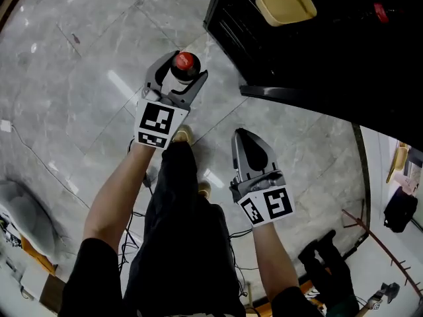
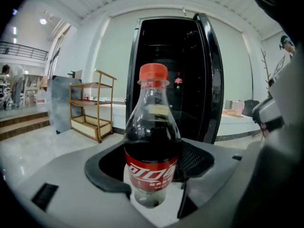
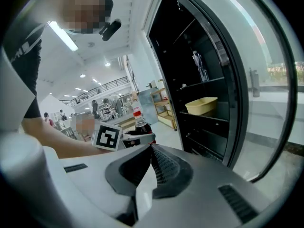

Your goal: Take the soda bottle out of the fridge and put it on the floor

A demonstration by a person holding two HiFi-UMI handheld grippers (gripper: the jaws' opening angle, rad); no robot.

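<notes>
The soda bottle (image 1: 184, 65), dark cola with a red cap and red label, stands upright between the jaws of my left gripper (image 1: 178, 78), which is shut on its body above the grey tiled floor (image 1: 79, 78). In the left gripper view the bottle (image 2: 152, 141) fills the middle, with the pads of the left gripper (image 2: 152, 172) pressing on its lower part. My right gripper (image 1: 240, 134) hangs to the right of it, shut and empty; its jaws meet in the right gripper view (image 3: 152, 150). The black fridge (image 1: 310, 51) stands open at the upper right.
A yellow tub (image 1: 285, 4) sits on a fridge shelf, and another bottle (image 2: 178, 81) stands deeper inside. The glass fridge door (image 3: 247, 80) swings out on the right. A wooden cart (image 2: 92, 110) stands left of the fridge. Cables (image 1: 142, 210) lie by the person's feet.
</notes>
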